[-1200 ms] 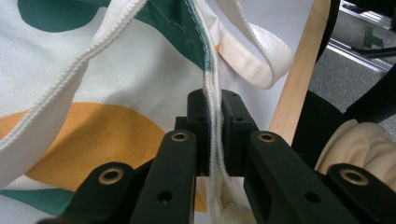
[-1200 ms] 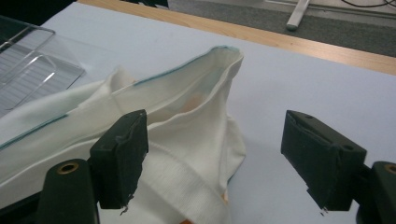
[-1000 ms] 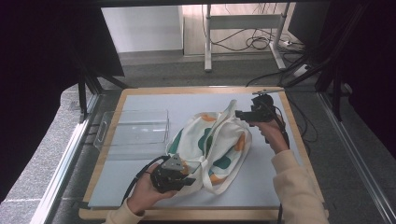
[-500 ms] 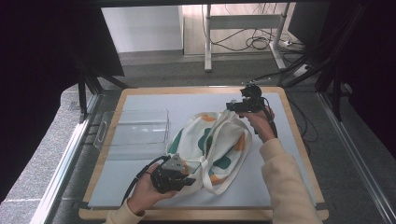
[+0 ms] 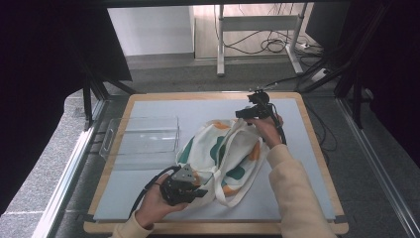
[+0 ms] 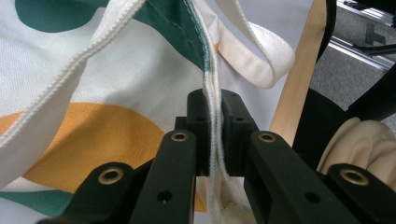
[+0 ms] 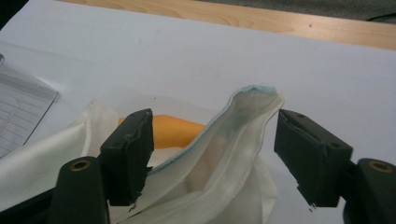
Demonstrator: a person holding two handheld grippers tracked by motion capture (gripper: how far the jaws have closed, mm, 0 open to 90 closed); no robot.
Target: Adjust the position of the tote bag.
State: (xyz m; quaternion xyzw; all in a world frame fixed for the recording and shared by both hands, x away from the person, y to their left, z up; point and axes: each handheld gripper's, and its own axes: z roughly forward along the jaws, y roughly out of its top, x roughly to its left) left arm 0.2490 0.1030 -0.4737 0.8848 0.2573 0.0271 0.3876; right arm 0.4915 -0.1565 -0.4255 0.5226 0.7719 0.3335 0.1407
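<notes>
1. Wood-edged table (image 5: pixel 317 148) w/ pale grey top, dark frame rails at both sides.
2. Grey floor (image 5: pixel 168 74) beyond; white wall (image 5: pixel 148 29) at back.
3. Metal desk legs (image 5: pixel 220 39), cables (image 5: pixel 270 45) on wooden flooring.

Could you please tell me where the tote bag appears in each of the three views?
High view: the bag lies centre, between both grippers.
Left gripper view: across the upper left, its edge clamped between the jaws of the left gripper.
Right gripper view: lower centre, its rim between the open jaws of the right gripper.
Shared landmark: the orange patch.
</notes>
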